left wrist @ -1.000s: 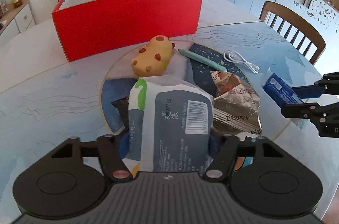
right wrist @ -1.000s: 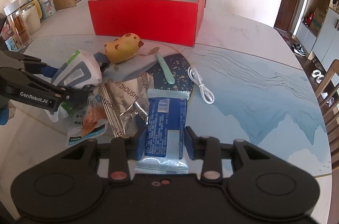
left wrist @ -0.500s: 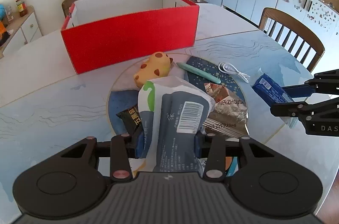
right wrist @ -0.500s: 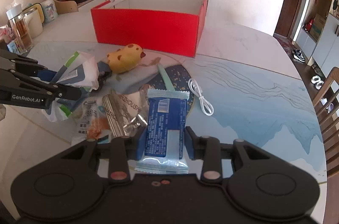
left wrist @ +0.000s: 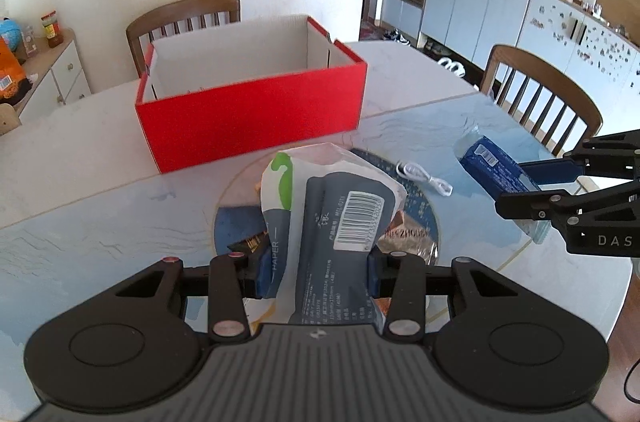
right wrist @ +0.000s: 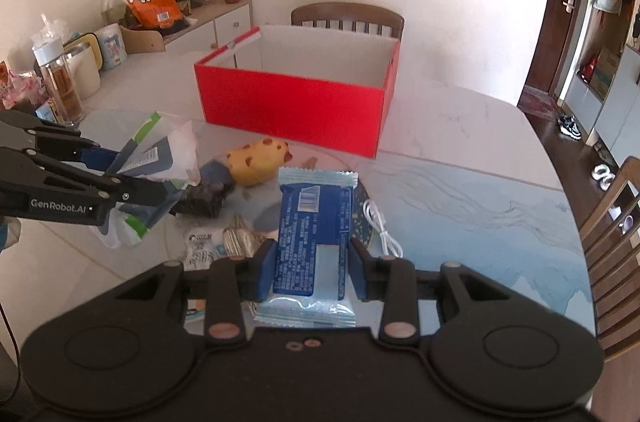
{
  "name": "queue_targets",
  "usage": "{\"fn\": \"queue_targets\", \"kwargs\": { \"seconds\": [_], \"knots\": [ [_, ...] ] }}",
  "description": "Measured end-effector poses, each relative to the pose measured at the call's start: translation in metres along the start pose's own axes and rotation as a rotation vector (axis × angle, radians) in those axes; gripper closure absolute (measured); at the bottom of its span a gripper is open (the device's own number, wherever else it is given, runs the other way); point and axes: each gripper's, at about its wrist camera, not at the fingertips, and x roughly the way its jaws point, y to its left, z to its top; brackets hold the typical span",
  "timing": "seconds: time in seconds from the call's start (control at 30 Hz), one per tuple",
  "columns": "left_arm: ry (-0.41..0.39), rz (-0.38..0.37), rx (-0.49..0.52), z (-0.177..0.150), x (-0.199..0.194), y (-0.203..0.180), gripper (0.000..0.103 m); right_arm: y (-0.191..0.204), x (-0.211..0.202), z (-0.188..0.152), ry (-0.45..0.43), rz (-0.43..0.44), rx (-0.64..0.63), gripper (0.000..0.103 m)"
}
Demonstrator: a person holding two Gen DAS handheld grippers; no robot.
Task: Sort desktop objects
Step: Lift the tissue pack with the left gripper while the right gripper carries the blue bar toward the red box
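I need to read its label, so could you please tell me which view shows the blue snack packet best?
The right wrist view: the blue snack packet faces the camera, printed side up. The left wrist view shows it only obliquely, far right.

- Open box (right wrist: 294,110) stands at the table's (right wrist: 460,206) far side, a chair (right wrist: 347,16) behind it.
- Spotted toy (right wrist: 258,160) lies before the box; cable (right wrist: 380,226) to its right.
- Crumpled wrappers (right wrist: 236,240) lie nearer (partly hidden).
- Sideboard (right wrist: 208,22) stands left of the table.

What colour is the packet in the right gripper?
Blue, with pale, clear-looking sealed ends: the snack packet shows best in the right wrist view.
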Motion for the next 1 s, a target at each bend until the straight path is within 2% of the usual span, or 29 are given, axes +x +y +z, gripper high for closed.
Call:
{"fn": "queue_targets", "kwargs": {
  "seconds": [0.27,0.5,1.0],
  "knots": [
    [0.013,-0.011,0.000,0.020,-0.011,0.007,0.062,0.003,-0.011,0.028,-0.030,0.013,-0.026,0.066],
    [-0.008,-0.038,0.020,0.049,-0.011,0.020,0.062,0.005,-0.009,0.058,-0.055,0.012,-0.036,0.066],
    [-0.030,-0.031,0.087,0.113,0.008,0.056,0.062,0.001,0.021,0.128,-0.056,0.020,-0.037,0.066]
  ]
}}
